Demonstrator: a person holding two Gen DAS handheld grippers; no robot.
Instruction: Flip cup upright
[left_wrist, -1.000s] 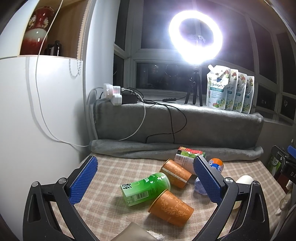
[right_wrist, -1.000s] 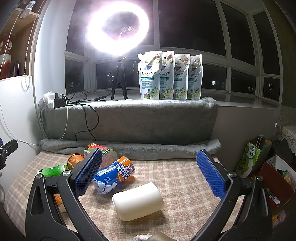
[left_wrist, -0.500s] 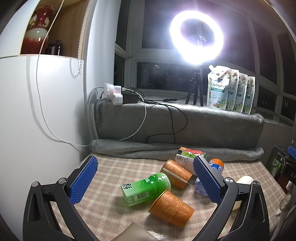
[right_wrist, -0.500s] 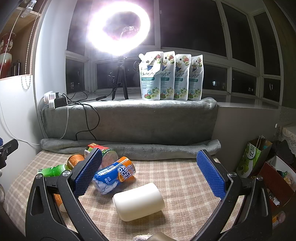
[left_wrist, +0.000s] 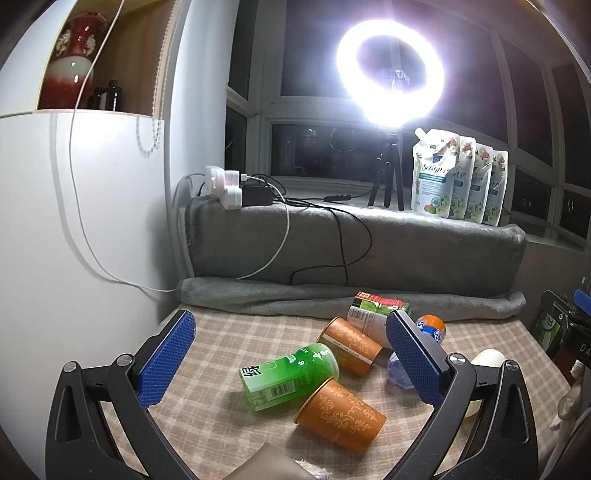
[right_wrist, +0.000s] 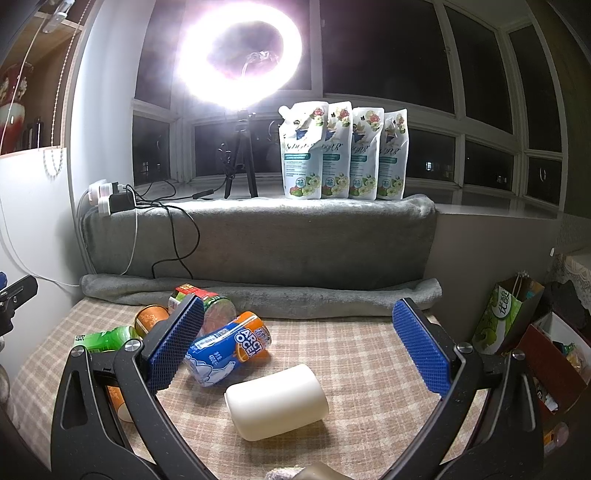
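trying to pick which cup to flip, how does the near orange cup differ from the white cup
The near orange cup is orange with a pale scroll pattern; the white cup is plain cream-white. The orange cup lies against the green can; the white cup lies alone, apart from the Arctic Ocean can. The orange cup sits ahead of the left gripper, the white cup ahead of the right gripper. Both lie on their sides on the checked cloth, ungripped.
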